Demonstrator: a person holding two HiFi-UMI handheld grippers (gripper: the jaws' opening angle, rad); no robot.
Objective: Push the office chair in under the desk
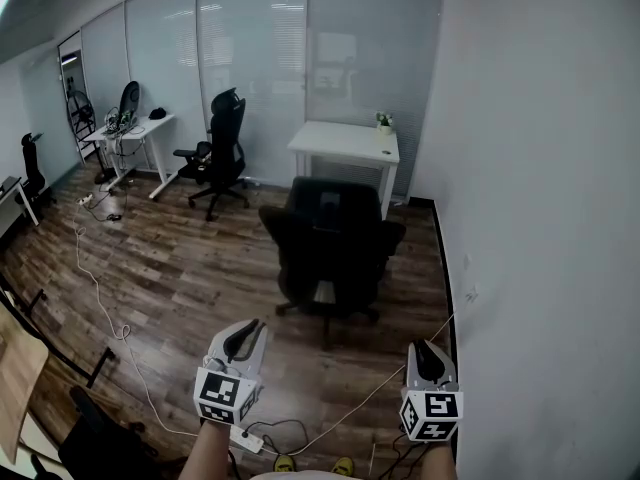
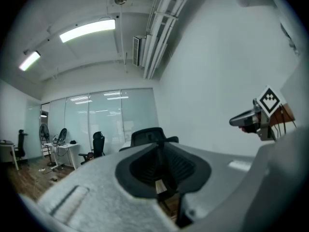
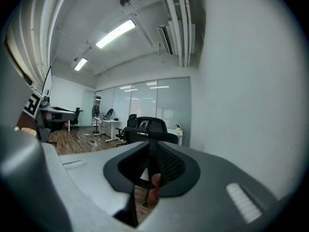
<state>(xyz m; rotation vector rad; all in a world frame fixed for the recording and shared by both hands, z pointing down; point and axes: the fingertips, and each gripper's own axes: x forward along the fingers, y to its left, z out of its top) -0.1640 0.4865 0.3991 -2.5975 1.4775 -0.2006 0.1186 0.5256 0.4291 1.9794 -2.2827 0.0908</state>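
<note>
I take the office chair (image 1: 330,248) as my reference. Far to its left, by the glass partition (image 1: 250,58), stands a white side desk (image 1: 130,133) with some dark things on it which I cannot identify. A white cable (image 1: 95,288) runs over the dark wooden floor (image 1: 180,268) on that same side. A second black chair (image 1: 220,153) stands behind and left of the office chair, well apart from it.

My left gripper (image 1: 250,328) is in front of the office chair and a little to its left, not touching it. Its jaws stand slightly apart and nothing is between them.

The office chair itself shows me its back. It stands on the open floor just before the white desk (image 1: 345,143), not under it. A small plant (image 1: 384,121) is on the desk, behind the chair and a little to the right.

My right gripper (image 1: 427,348) is in front of the chair and to its right, also with a narrow gap between the jaws and empty. A plain white wall (image 1: 540,218) closes the room on the chair's right.
</note>
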